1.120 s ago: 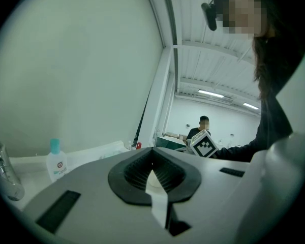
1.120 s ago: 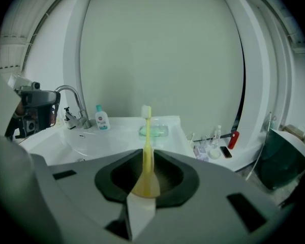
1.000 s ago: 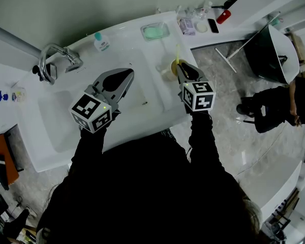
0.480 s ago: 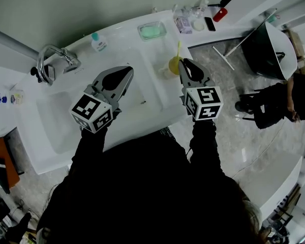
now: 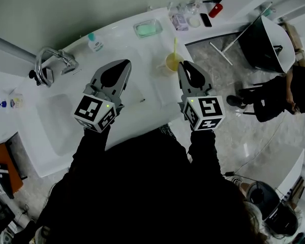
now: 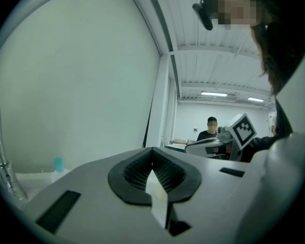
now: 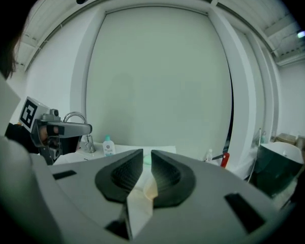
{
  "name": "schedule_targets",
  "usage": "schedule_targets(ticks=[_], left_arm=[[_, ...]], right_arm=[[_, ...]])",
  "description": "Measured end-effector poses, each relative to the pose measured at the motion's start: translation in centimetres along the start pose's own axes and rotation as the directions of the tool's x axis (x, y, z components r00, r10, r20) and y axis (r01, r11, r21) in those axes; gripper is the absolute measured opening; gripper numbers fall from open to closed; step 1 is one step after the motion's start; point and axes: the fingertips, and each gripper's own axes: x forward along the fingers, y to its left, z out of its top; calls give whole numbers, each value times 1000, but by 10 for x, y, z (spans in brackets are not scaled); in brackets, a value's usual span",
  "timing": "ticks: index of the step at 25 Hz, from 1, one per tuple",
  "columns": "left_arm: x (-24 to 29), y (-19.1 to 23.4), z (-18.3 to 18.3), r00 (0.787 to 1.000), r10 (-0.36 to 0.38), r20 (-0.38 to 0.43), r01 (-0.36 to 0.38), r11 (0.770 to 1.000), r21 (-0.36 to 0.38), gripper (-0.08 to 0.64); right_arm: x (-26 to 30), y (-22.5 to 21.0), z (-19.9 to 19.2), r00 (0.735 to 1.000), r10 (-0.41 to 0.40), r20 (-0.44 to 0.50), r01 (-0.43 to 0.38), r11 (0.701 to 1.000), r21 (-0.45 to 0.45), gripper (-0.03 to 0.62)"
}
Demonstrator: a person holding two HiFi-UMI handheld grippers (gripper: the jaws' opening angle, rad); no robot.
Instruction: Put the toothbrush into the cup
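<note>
Beside the basin (image 5: 58, 123), toothbrush (image 5: 175, 46) in cup (image 5: 171, 63), soap dish (image 5: 147, 29) behind, faucet (image 5: 53, 60) left

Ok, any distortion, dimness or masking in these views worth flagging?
Head view: dim, counter edges bowed, black clothing featureless, yellow cup legible. Left gripper view: heavy fisheye, dark corners, two mosaic patches. Right gripper view: fisheye, dark corners, wall frame curved.
</note>
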Motion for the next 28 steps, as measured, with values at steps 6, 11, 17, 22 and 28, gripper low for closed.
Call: schedule_targets(ticks=[6,11,17,22,28], left_arm=[[4,-3,4,997,67,29,-69,995,77,8],[7,-13,5,998,51,31,-53,995,82,8],[8,-20,9,999,28,37,-31,996,84,8],[9,-22,8,999,17,34,-20,996,86,8],[10,-24,8,999,12,32,-14,997,81,8]], right_arm=[[-25,1,10,995,-78,63,80,996,-27,41],[-38,5,16,988,-111,107,114,993,-22,18],[-42,14,19,987,-111,120,115,993,-24,6],[-41,19,22,988,-98,122,103,994,-33,6],[-39,24,25,989,-86,124,92,995,-44,3]])
